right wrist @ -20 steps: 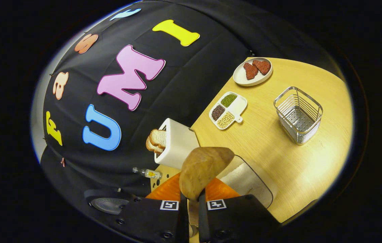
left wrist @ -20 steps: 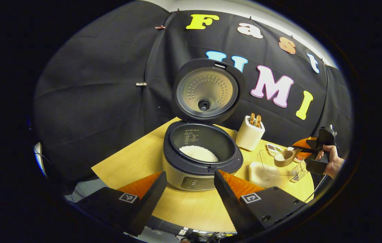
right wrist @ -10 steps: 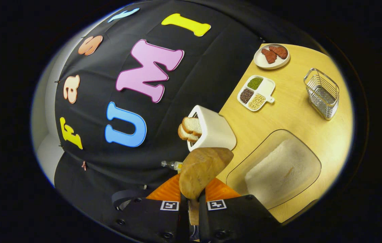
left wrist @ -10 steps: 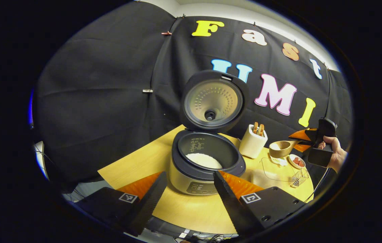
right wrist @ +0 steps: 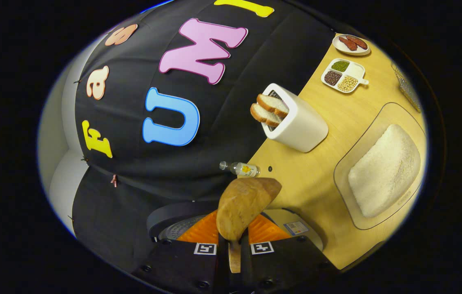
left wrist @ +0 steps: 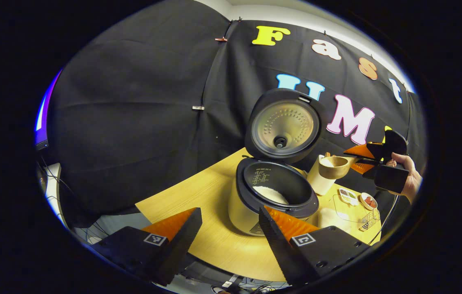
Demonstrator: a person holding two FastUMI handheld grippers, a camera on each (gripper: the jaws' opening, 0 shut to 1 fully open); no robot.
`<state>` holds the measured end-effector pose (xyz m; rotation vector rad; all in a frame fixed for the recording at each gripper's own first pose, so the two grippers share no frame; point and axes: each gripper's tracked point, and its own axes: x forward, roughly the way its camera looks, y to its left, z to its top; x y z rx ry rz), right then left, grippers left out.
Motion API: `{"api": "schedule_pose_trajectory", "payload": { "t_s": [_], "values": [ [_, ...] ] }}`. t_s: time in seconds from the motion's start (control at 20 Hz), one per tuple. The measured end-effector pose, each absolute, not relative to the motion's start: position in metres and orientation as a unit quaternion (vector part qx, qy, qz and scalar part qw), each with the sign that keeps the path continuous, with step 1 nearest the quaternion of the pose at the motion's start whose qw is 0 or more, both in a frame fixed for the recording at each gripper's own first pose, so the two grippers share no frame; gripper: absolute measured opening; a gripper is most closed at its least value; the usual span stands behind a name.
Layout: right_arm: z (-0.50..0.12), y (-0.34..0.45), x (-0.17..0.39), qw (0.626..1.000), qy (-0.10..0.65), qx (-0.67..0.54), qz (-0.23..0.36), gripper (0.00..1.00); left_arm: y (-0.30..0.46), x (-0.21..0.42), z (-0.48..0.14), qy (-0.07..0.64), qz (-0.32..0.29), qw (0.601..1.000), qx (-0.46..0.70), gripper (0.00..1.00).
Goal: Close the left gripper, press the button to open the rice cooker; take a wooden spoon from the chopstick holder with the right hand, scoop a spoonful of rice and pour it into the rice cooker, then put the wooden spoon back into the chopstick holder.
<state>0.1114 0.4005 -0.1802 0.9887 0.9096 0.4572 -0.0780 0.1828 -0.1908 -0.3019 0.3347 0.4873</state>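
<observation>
Wooden spoon [right wrist: 243,206], clamped by the right hand-held gripper [right wrist: 234,245], hangs just beyond the rice cooker [left wrist: 273,194] rim; left hand-held gripper [left wrist: 231,222] gapes.

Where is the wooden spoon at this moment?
In the left gripper view, the wooden spoon is held by the right gripper at the right, raised in front of the toaster, just right of the open rice cooker.
</observation>
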Motion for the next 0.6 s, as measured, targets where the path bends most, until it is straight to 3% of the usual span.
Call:
{"api": "schedule_pose_trajectory", "payload": {
  "t_s": [0.1, 0.35, 0.6],
  "values": [
    [-0.180, 0.424, 0.104, 0.772, 0.412, 0.425, 0.233, 0.16, 0.193, -0.081, -0.195, 0.167, 0.246, 0.941, -0.160, 0.92],
    [-0.183, 0.480, 0.083, 0.819, 0.373, 0.309, 0.308, 0.16, 0.217, -0.091, -0.202, 0.174, 0.262, 0.935, -0.164, 0.95],
    [-0.169, 0.519, 0.064, 0.857, 0.295, 0.161, 0.390, 0.16, 0.237, -0.100, -0.200, 0.174, 0.273, 0.934, -0.152, 0.95]
  ]
}}
